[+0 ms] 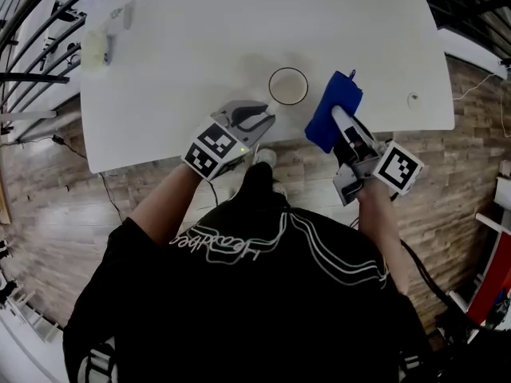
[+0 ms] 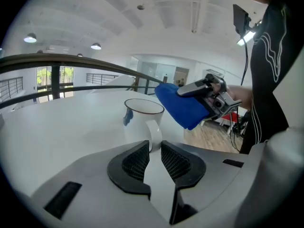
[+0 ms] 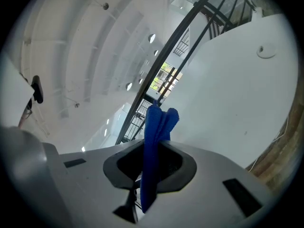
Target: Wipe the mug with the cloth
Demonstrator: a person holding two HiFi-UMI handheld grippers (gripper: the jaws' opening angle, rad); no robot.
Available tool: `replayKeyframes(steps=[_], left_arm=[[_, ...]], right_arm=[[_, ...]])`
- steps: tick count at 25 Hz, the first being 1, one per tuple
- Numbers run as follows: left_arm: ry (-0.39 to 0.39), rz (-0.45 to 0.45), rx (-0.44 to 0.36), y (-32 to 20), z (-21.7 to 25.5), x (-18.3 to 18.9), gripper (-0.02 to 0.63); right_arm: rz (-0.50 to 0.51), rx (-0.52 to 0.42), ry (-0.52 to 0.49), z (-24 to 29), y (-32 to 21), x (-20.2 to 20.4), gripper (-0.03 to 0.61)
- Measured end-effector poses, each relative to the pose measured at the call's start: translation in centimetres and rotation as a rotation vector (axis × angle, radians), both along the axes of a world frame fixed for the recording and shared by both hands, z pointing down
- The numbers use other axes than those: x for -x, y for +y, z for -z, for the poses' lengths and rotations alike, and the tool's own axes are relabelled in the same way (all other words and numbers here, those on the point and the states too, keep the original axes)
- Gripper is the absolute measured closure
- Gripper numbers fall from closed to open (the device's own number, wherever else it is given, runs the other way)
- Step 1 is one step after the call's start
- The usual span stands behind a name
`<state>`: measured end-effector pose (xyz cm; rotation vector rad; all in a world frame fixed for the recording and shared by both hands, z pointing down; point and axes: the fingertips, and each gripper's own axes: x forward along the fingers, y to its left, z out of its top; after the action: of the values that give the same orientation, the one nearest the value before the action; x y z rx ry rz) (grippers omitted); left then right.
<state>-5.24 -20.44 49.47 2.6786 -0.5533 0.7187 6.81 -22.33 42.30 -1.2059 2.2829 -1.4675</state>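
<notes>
A white mug [image 1: 288, 86] with a dark rim stands upright near the front edge of the white table [image 1: 200, 46]. In the left gripper view the mug [image 2: 141, 119] has a blue mark on its side and its handle [image 2: 155, 133] points at me. My left gripper [image 1: 267, 118] [image 2: 155, 145] has the handle between its pad tips and is shut on it. My right gripper [image 1: 342, 118] [image 3: 152, 148] is shut on a folded blue cloth [image 1: 334, 106] [image 3: 158, 123]. The cloth [image 2: 183, 109] hangs in the air just right of the mug's rim, not touching it.
Small pale objects [image 1: 102, 45] lie at the table's far left corner. A small round fitting [image 1: 413, 99] sits on the right of the table. The table's front edge runs just under both grippers, above a wooden floor [image 1: 72, 206]. Black railings [image 1: 32, 22] stand at the left.
</notes>
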Motion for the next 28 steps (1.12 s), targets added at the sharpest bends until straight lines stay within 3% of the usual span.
replayKeyframes(steps=[14,24,28], left_arm=[[0.043,0.069,0.037,2.1,0.5,-2.7,0.531],[0.064,0.057,0.051,1.6,0.6,-3.2,0.531],[0.066,0.043,0.056,1.3,0.6,-3.6,0.531]], right_arm=[[-0.022,0.051,-0.147,-0.7,1.8,0.7,0.531],[-0.003,0.091,-0.099,-3.4,0.1,1.5,0.531],[-0.028,0.164,-0.051,-5.4,-0.4,1.2,0.531]])
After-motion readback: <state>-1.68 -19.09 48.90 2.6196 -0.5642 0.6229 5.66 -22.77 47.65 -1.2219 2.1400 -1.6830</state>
